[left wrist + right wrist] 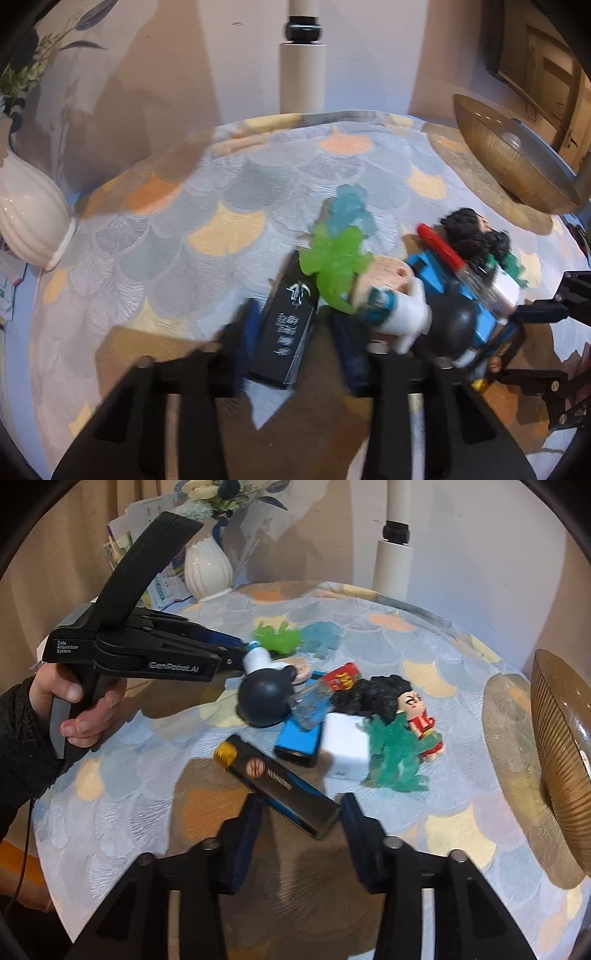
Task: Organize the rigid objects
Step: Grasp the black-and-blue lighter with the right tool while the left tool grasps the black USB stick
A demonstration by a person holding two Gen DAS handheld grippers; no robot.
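The left claw [284,339] was clamped on a black lettered box [286,328]; the right claw [301,834] was closed round a long dark carton [277,782], seemingly for sorting off the desk [129,794].

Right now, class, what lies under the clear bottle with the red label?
The clear bottle lies on the blue box. Anything under that box is covered and cannot be seen.

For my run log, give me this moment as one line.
left gripper: shut on black box | right gripper: straddling long box, grip unclear
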